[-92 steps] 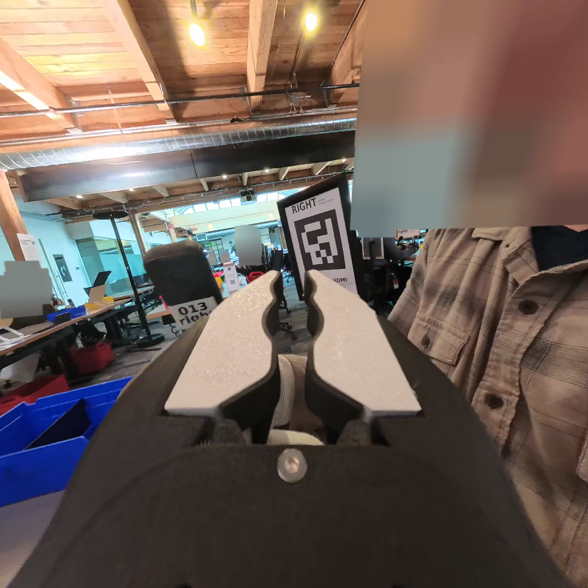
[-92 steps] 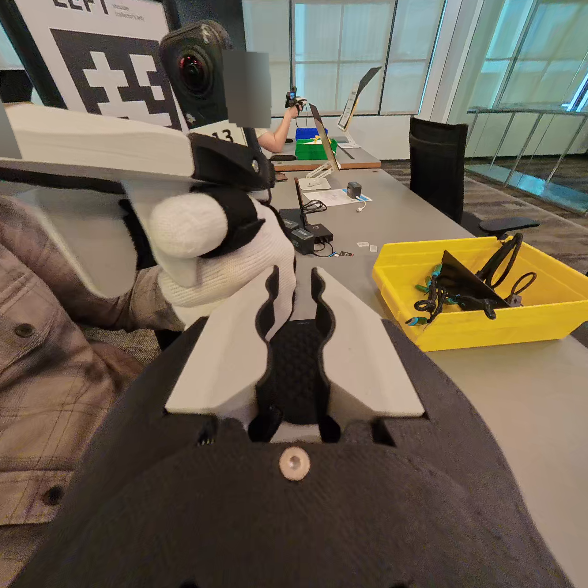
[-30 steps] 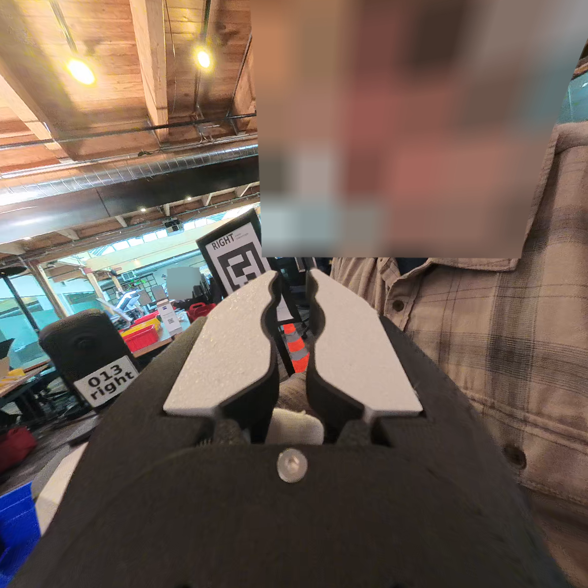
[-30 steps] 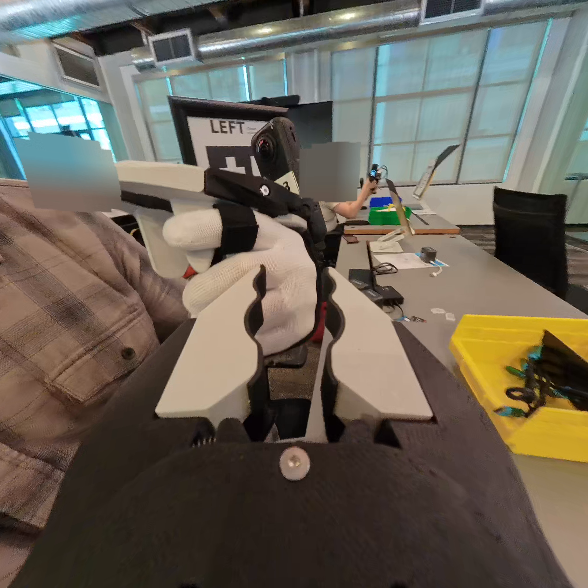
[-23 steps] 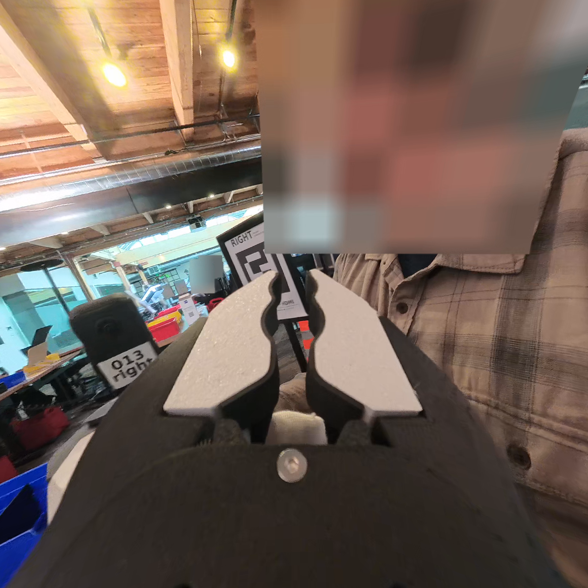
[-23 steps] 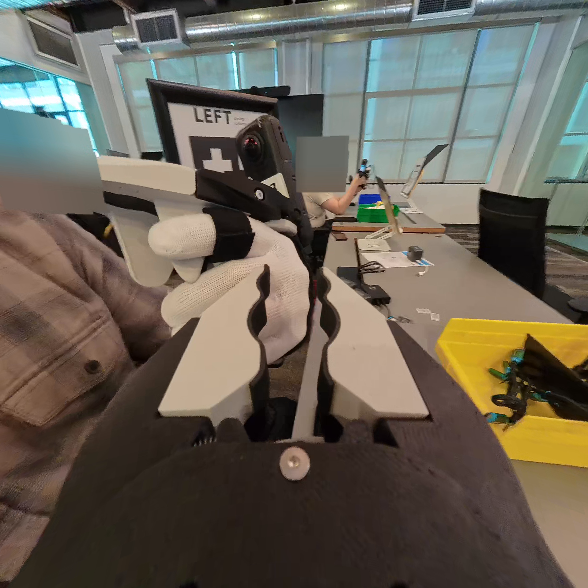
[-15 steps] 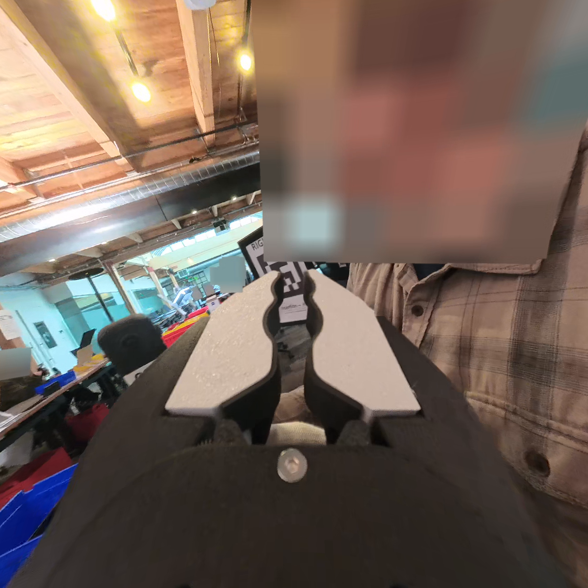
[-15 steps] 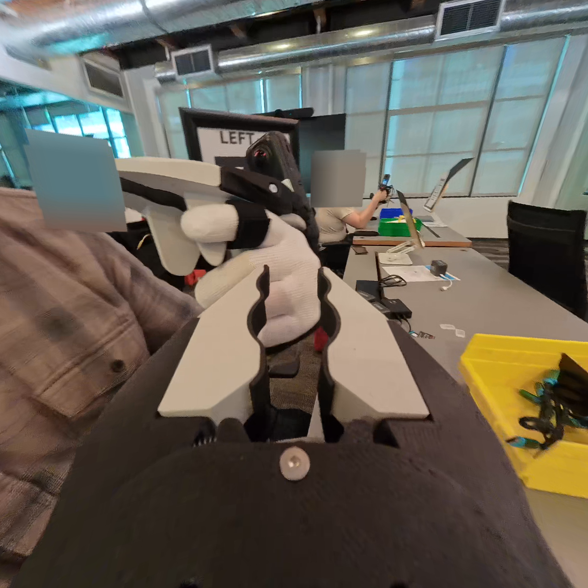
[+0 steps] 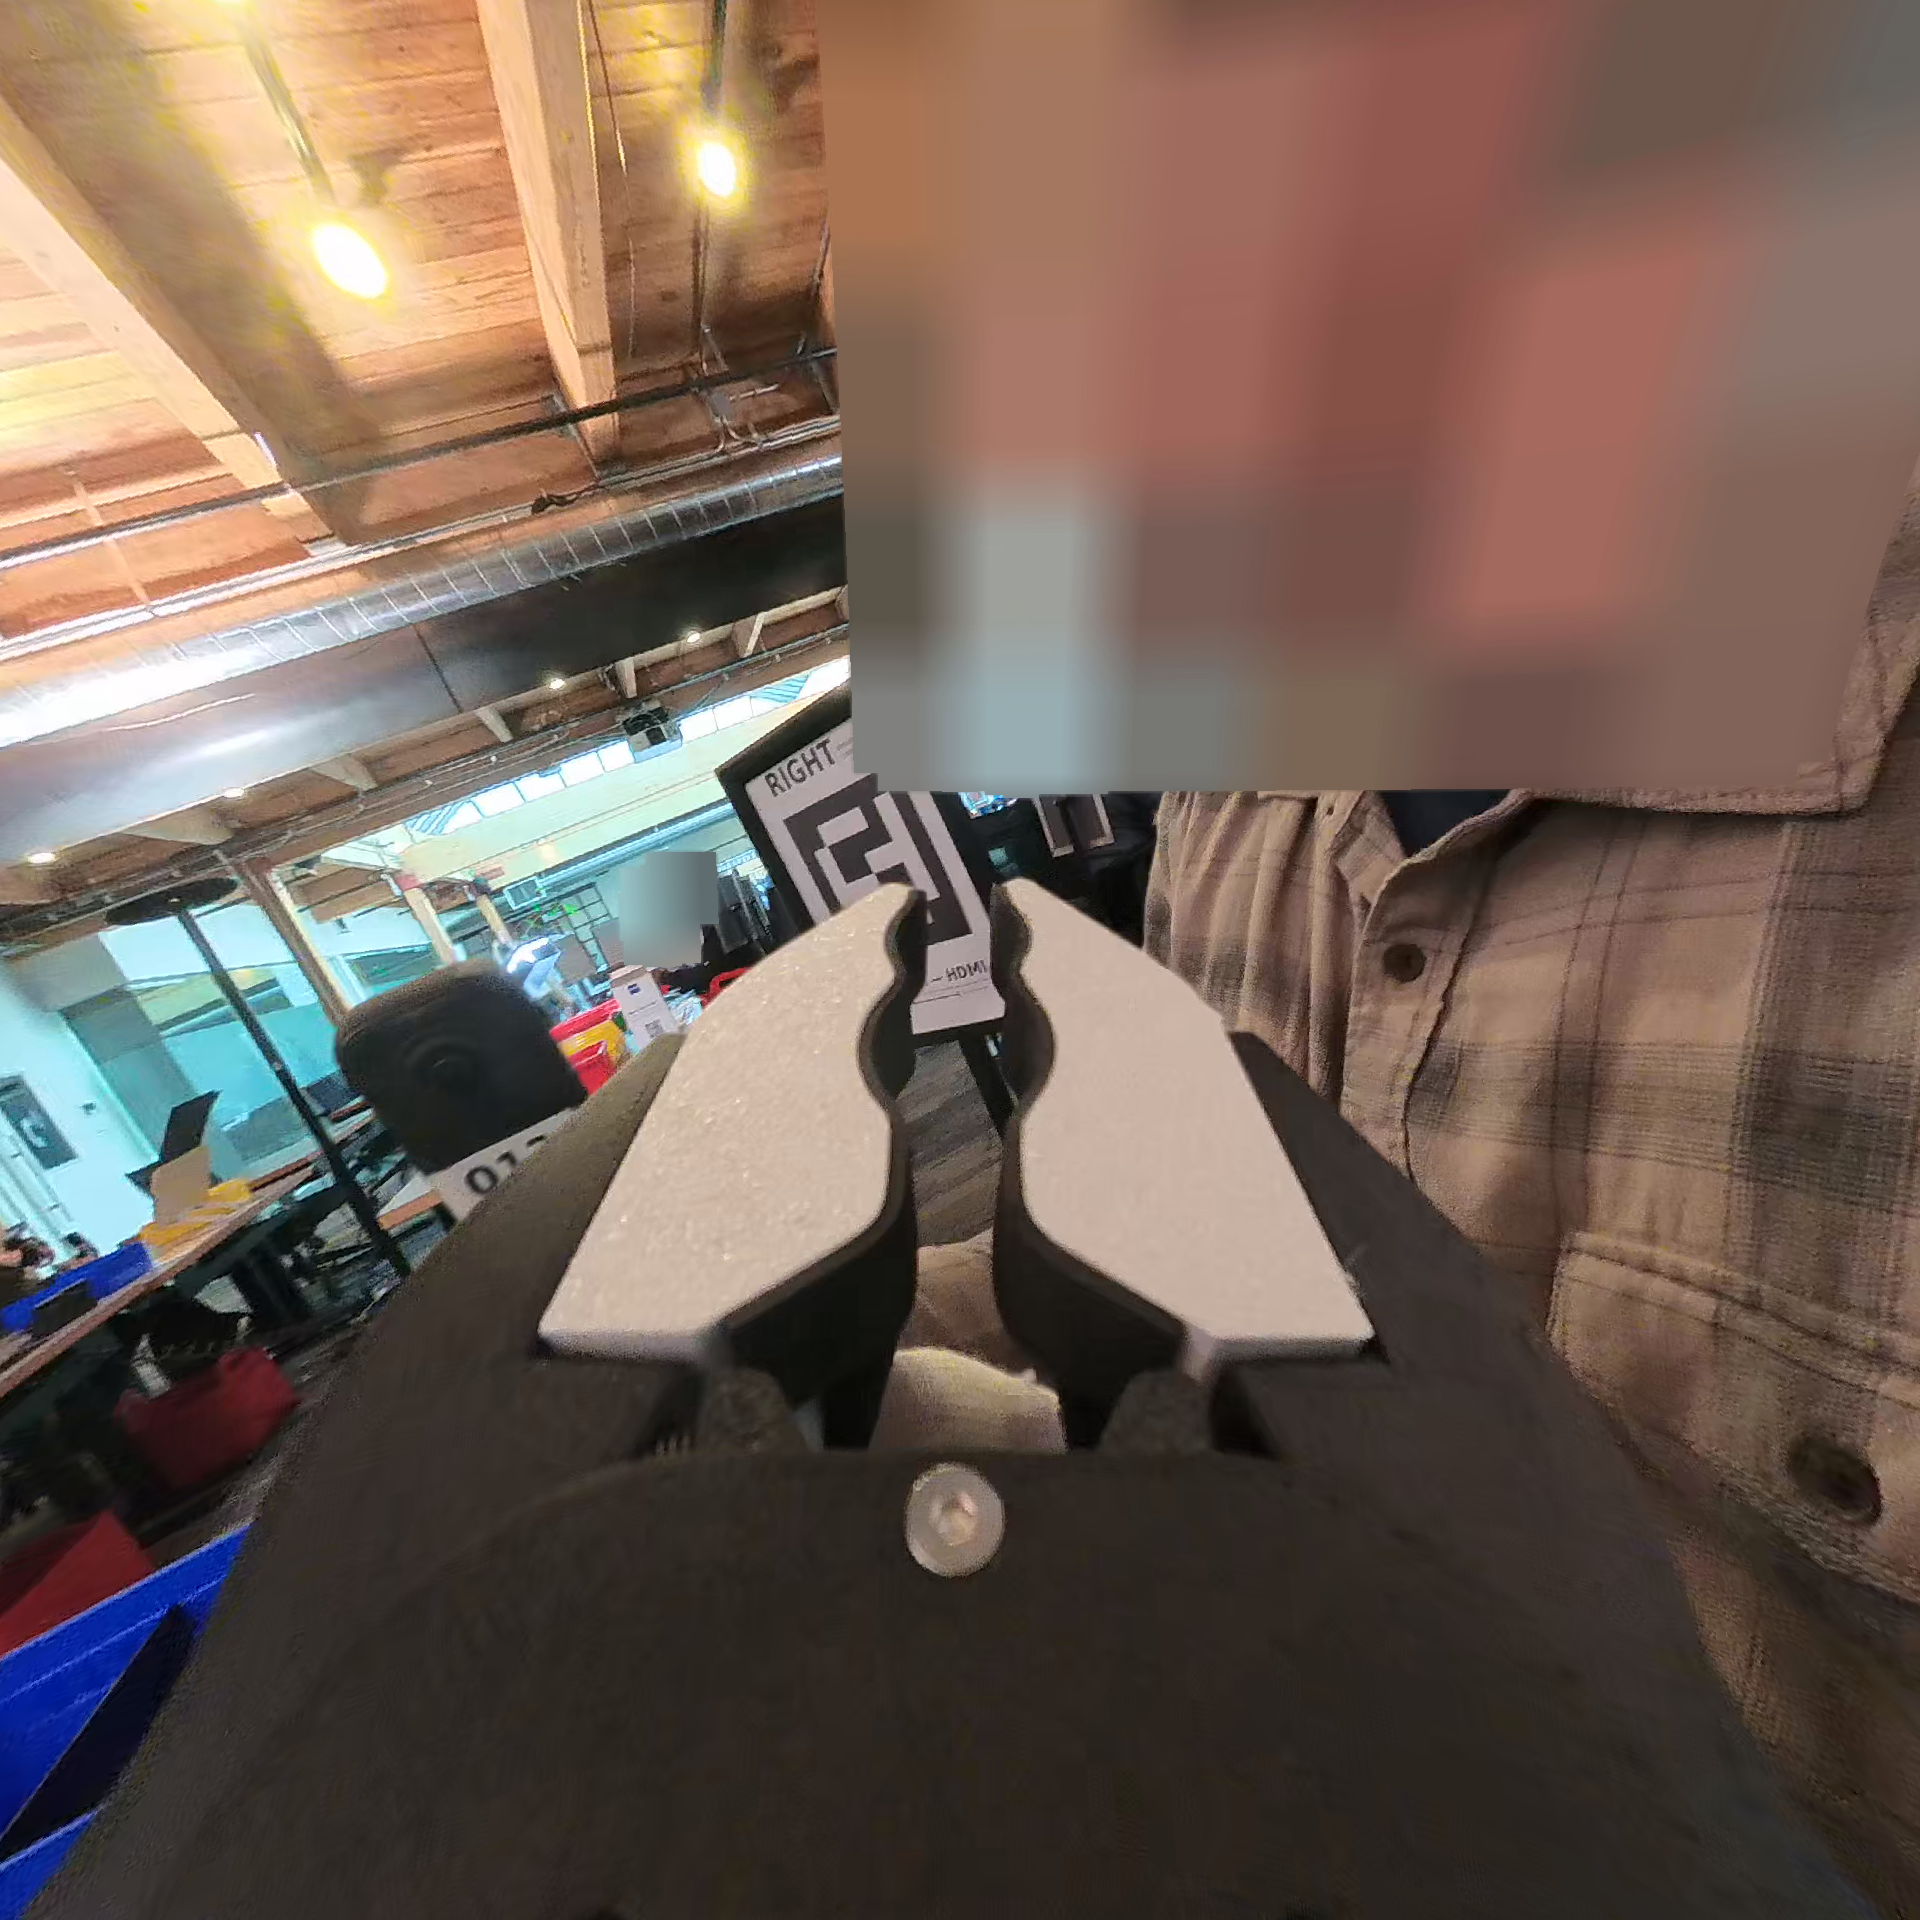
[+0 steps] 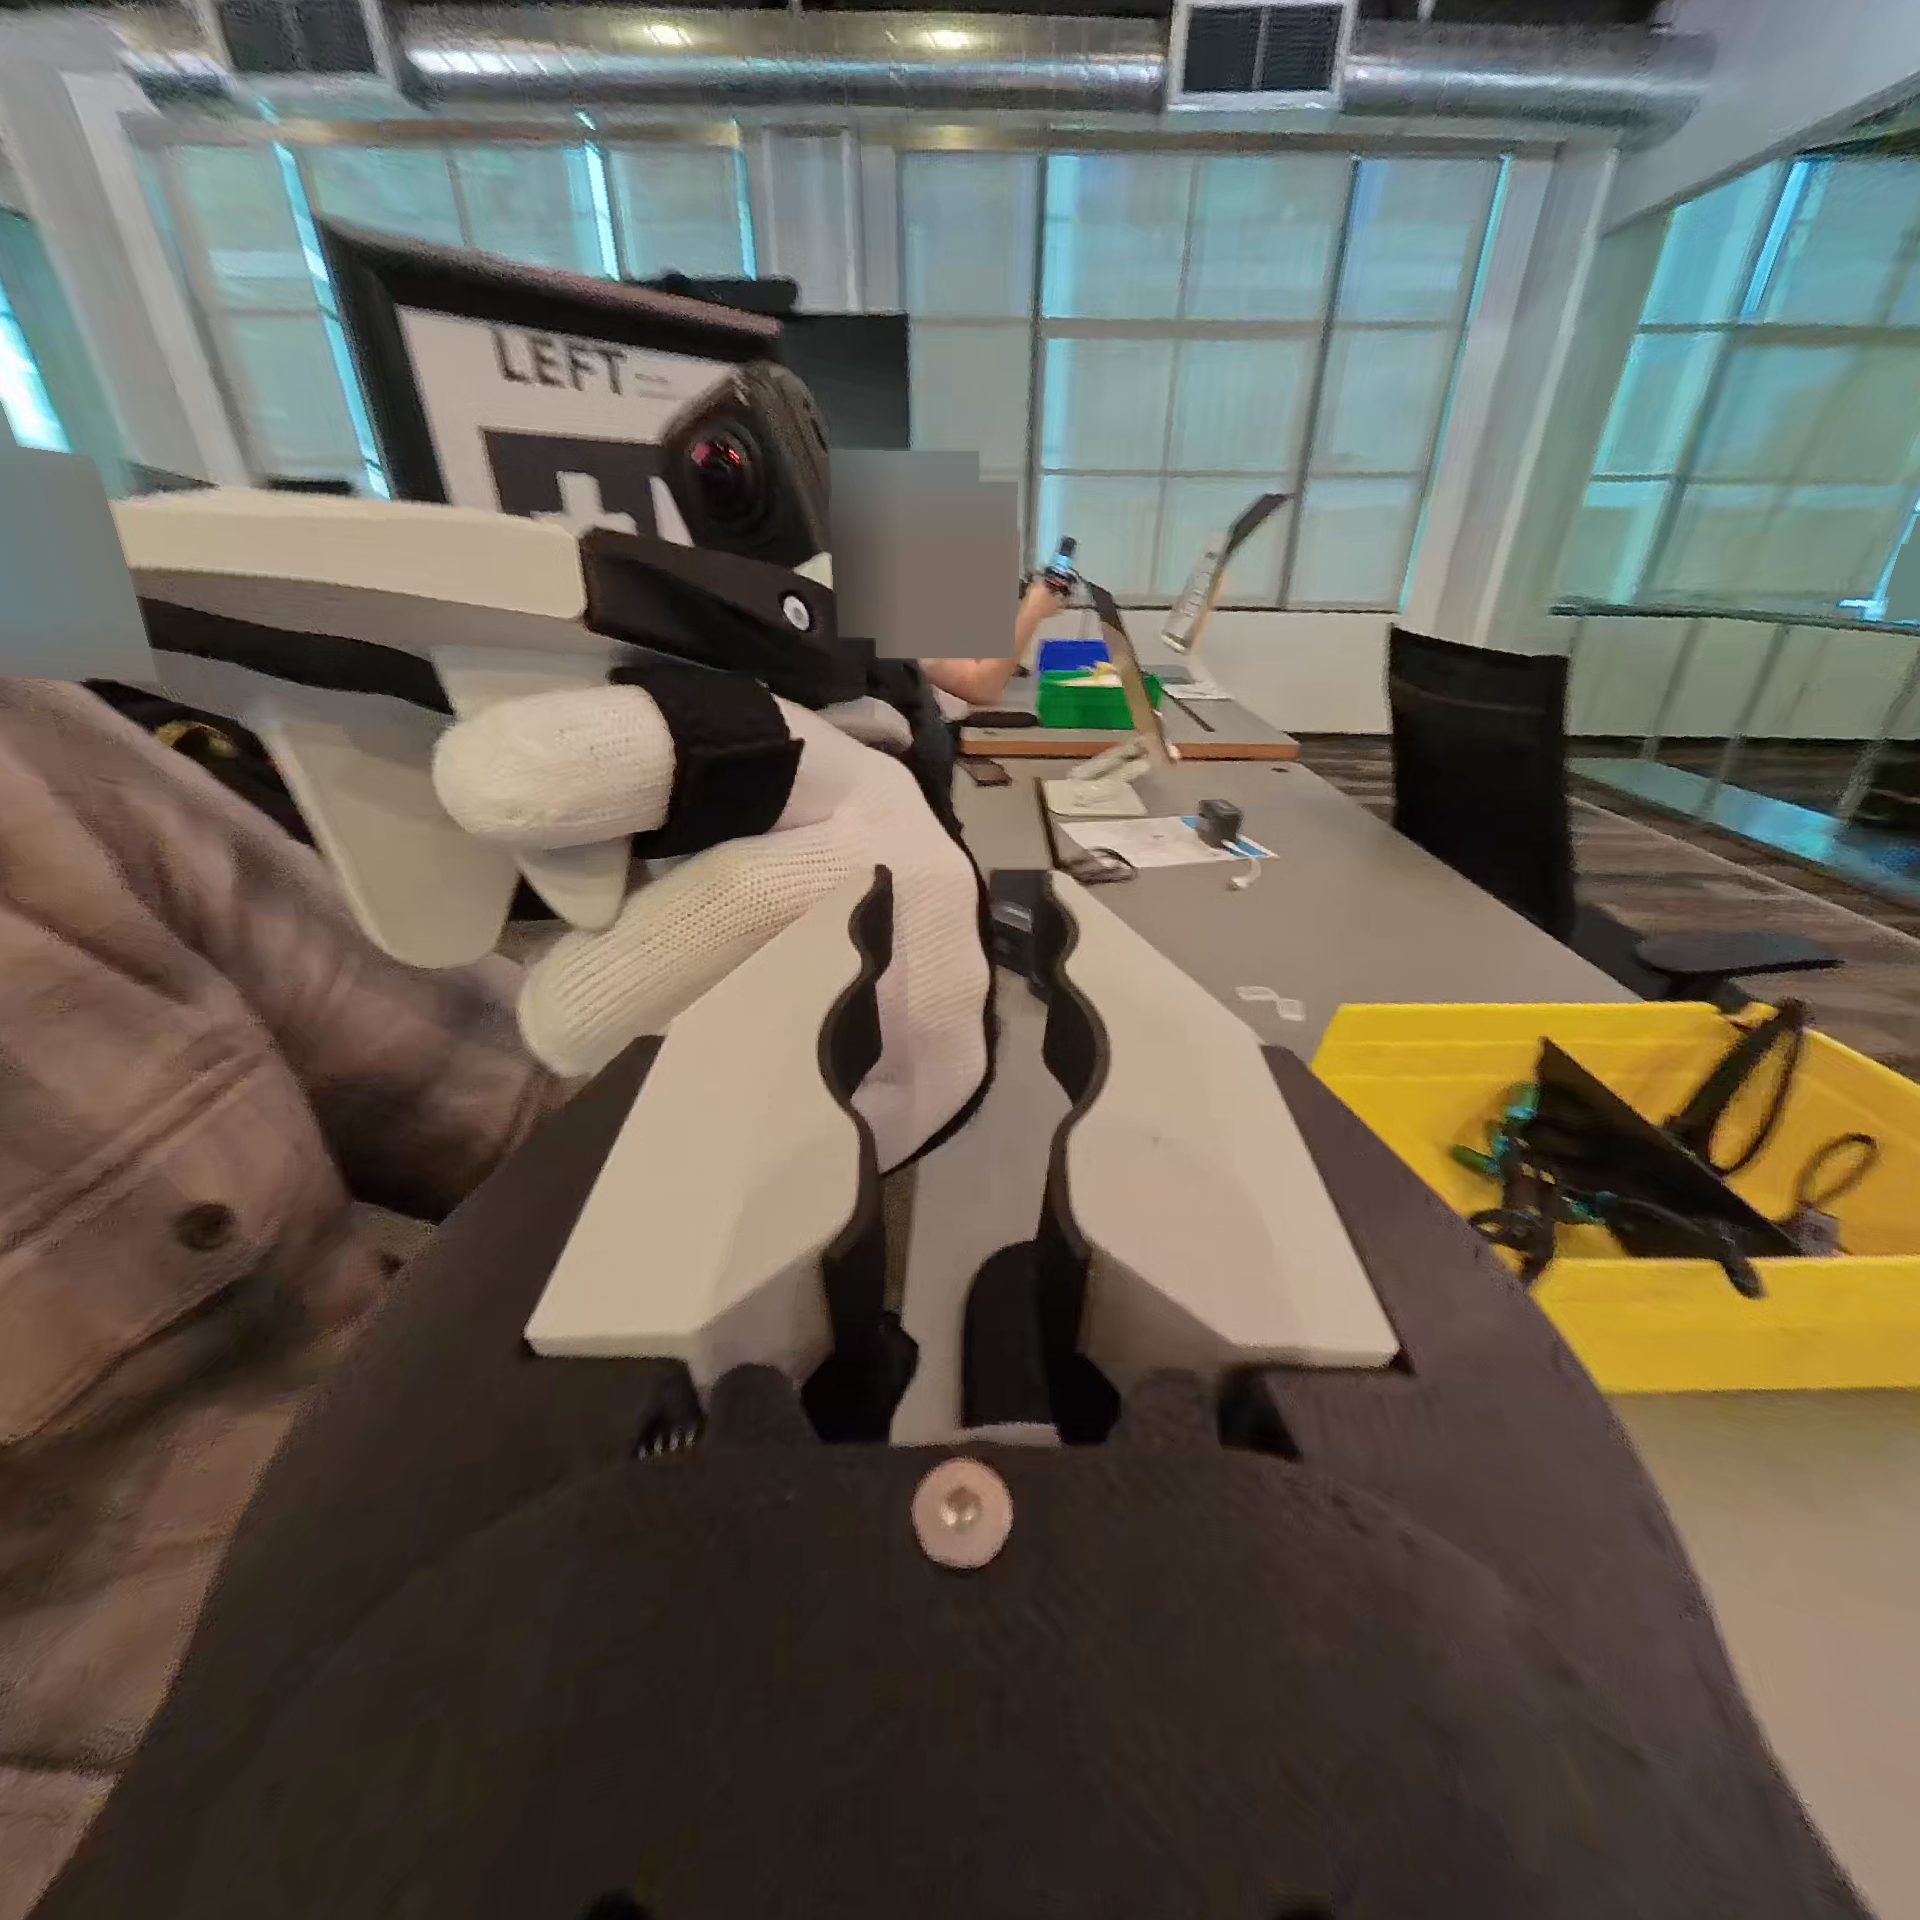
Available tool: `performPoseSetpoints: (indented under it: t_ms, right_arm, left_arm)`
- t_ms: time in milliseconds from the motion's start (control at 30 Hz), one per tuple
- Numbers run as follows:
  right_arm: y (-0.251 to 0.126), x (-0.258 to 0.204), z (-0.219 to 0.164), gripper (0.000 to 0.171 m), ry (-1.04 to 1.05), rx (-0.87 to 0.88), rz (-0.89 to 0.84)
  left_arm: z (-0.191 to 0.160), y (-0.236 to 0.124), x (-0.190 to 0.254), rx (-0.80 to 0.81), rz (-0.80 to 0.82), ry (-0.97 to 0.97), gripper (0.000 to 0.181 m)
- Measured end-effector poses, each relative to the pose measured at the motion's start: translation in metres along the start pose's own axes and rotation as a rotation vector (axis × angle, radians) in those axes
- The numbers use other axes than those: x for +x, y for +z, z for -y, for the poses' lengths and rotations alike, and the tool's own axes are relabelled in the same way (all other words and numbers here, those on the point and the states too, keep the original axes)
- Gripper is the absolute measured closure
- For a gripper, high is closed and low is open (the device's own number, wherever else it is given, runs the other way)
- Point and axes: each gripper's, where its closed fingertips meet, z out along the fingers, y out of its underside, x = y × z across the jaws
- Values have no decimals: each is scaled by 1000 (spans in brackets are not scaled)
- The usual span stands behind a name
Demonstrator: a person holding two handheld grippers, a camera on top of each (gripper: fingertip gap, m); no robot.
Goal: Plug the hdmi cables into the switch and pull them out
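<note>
Both held up at chest height, nothing gripped. Left gripper [image 9: 956,914] narrowly parted; right gripper [image 10: 966,894] slightly wider, empty. HDMI cables and switch not identifiable. Task seemingly unstarted; next: lower toward the grey worktop [image 10: 1351,935].

Empty parted right tongs [image 10: 966,914] aloft

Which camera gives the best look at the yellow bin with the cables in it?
The right wrist view: the yellow bin sits on the grey table at right, dark cables tangled inside. The left wrist view shows nothing of it, only ceiling and the person's shirt.
</note>
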Motion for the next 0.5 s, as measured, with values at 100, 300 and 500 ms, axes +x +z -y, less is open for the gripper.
performPoseSetpoints:
  t_ms: [100,300,500]
  right_arm:
    - [-18,6,9,144,70,64,26]
    - [-4,0,-12,160,30,-30,-27]
    - [-4,6,-17,149,-8,-76,-87]
  left_arm:
    - [13,-5,-1,82,-31,-35,174]
    - [-2,7,9,54,-115,-72,175]
    - [-1,10,17,42,-149,-69,174]
